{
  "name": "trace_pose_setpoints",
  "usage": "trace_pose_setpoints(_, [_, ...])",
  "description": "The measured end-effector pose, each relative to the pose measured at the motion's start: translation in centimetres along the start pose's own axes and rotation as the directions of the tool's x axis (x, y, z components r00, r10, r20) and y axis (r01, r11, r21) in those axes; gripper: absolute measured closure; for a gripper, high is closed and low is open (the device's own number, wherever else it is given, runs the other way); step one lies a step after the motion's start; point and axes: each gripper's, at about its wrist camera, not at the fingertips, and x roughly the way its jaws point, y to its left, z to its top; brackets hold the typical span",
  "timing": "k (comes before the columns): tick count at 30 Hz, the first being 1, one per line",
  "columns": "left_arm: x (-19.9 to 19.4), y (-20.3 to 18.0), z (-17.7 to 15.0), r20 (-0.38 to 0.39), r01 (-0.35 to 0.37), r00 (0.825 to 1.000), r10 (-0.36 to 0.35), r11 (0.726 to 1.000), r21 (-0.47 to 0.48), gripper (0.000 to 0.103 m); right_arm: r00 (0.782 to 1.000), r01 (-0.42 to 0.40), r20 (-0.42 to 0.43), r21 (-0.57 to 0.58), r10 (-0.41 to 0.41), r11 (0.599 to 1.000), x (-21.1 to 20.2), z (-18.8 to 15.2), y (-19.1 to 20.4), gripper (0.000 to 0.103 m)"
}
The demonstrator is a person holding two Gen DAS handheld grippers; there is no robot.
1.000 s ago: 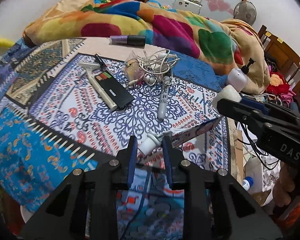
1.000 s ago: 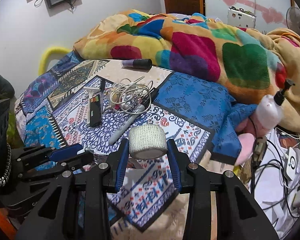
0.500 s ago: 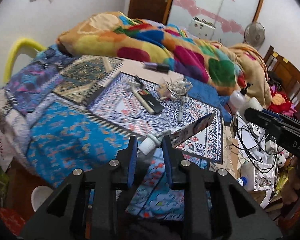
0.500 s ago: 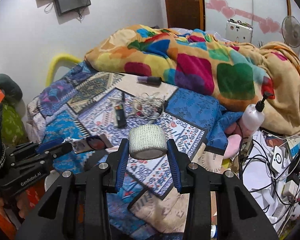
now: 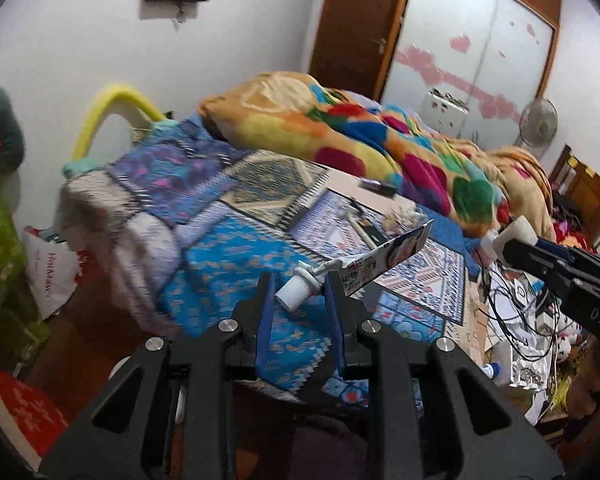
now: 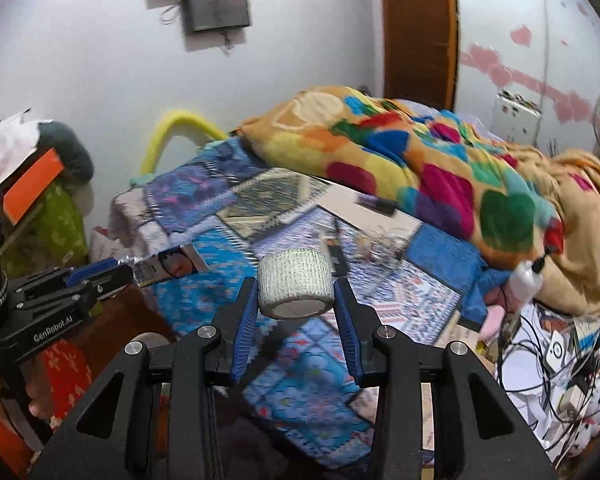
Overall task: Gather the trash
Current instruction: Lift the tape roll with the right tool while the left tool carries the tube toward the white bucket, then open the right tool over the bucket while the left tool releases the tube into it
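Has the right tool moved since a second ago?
Yes. The right tool, shut on the bandage roll, has pulled back and up from the bed.

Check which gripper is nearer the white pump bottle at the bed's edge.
Right. The right gripper, holding the gauze roll, hangs right beside the pump bottle; the left gripper is farther off.

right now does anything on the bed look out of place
Yes: loose clutter sits on the bed cover, a tangle of white cable and a dark tube near the blanket. Motion blur hides finer detail.
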Motion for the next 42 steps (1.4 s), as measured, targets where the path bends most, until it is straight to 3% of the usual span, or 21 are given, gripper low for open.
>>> trace_pose_setpoints(8, [-5.4,6.0,-1.3,0.056,-0.090,0.994,0.094,0.993,-0.071,0.078,0.996,-0.087,0.013,-0.096,0.089,0.992,-0.6,0.4,6.7,0.068])
trace_pose_setpoints(15, [-8.8,12.6,-3.5,0.075,-0.193,0.976,0.206,0.969,-0.152,0.078,0.985,-0.175,-0.025,-0.177,0.173,0.968,1.0,0.4,13.2,0.068])
trace_pose_setpoints(23, [-9.0,19.9,-6.7,0.015,-0.324,0.942,0.335,0.921,-0.216,0.078,0.959,-0.280,-0.114,-0.235,0.259,0.931,4.8,-0.5,20.1,0.068])
trace_pose_setpoints(29, [-6.8,25.0,-10.1,-0.079,-0.371,0.928,0.363,0.887,-0.274,0.078,0.938,-0.326,-0.210,-0.271,0.274,0.906,8.1,-2.2,24.4,0.068])
trace_pose_setpoints(37, [-0.8,29.7,-14.4,-0.250,-0.440,0.891,0.379,0.856,-0.272,0.078,0.883,-0.389,-0.382,-0.268,0.274,0.881,15.1,-5.0,28.5,0.068])
trace_pose_setpoints(42, [3.5,31.5,-17.4,-0.357,-0.473,0.859,0.368,0.838,-0.274,0.078,0.819,-0.442,-0.496,-0.223,0.289,0.869,19.8,-7.0,30.4,0.068])
